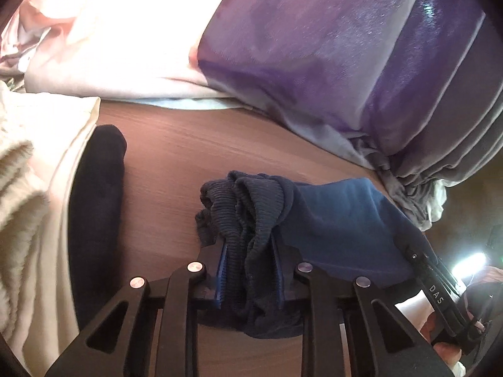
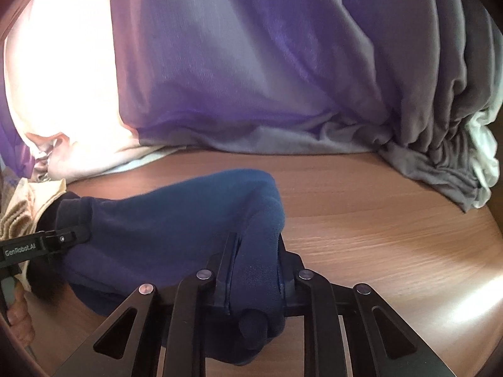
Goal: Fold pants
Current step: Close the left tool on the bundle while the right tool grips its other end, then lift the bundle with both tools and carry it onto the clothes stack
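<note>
a: while i hold both ends up, the blue garment (image 1: 339, 216) hangs between my two grippers over the wooden table (image 1: 195, 157), near its middle stretch and toward me.

b: what has the left gripper (image 1: 250, 251) got?

a: its fingers are clamped on the ribbed cuff (image 1: 248, 201), which bunches up between the blue pads (image 1: 220, 270). the smooth cloth runs off to the right, where the right gripper (image 1: 424, 260) shows at the edge of the left wrist view.

b: and the right one?

a: from its own camera, the right gripper (image 2: 256, 270) is closed on a thick fold of the same garment (image 2: 176, 220), cloth bulging out below the fingers. the left gripper (image 2: 67, 238) bites the far end at the left edge.

b: anything else on the table?

a: a purple and grey sheet (image 2: 283, 78) heaped along the far edge, pale pink cloth (image 1: 110, 40) at the far left corner, a cream knit (image 1: 22, 172) and a dark garment (image 1: 100, 172) along the left edge.

b: does the garment touch the wood?

a: i cannot tell.
</note>
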{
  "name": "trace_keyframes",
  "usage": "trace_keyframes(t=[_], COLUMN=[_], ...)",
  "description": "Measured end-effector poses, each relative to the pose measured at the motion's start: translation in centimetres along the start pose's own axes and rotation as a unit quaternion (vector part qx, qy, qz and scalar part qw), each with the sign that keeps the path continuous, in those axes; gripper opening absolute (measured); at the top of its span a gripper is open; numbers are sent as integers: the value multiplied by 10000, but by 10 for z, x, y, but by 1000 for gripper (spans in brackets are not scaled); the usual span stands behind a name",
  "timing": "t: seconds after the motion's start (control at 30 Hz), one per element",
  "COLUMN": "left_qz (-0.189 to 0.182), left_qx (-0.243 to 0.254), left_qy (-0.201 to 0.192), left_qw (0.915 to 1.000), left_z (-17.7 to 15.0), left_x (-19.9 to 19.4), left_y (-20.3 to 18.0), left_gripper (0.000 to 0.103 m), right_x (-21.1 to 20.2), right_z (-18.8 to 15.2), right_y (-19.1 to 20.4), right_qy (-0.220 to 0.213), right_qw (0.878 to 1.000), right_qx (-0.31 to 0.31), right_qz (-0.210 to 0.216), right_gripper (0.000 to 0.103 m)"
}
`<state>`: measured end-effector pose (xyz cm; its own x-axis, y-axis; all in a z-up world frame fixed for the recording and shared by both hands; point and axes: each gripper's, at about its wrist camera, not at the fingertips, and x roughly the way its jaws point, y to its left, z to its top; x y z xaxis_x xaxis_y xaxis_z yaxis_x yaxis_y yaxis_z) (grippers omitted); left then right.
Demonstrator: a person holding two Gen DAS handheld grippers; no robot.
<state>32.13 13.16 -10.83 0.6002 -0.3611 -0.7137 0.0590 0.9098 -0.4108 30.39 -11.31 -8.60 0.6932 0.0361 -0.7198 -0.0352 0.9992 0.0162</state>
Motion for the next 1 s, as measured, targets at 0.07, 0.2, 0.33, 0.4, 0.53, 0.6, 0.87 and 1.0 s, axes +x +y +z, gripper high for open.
trace_keyframes(t=[0.07,0.2,0.33,0.4,0.53,0.6,0.87,1.0], left_qz=[-49,-57,-70,-28,69,151,466,560], left_qx=[98,298,342,365,404,379,351,325], left_qy=[-84,-220,-346,-415,-546,-620,-940,-1156], left_qw=[9999,9993,9988,9985,9977,9972,9939,9912], left_z=[0,-3,-10,-16,-31,-42,-80,-86], left_x=[-10,-30,-52,-66,-89,-102,-150,-179], left_y=[-5,-12,-17,-21,-30,-33,-37,-32], left_gripper=[24,24,24,24,24,24,24,24], right_x=[-13,-35,-61,-74,-104,-118,-159,-173], right_z=[2,3,-3,-6,-10,-14,-36,-40], right_y=[1,1,4,5,5,3,7,16], right_qy=[-113,-269,-430,-522,-706,-777,-814,-921], right_qw=[9999,9995,9989,9984,9973,9967,9949,9924], right_qx=[-69,-77,-111,-171,-203,-226,-376,-512], right_qz=[-51,-117,-118,-134,-30,53,457,635], right_gripper=[21,21,21,21,21,21,21,21])
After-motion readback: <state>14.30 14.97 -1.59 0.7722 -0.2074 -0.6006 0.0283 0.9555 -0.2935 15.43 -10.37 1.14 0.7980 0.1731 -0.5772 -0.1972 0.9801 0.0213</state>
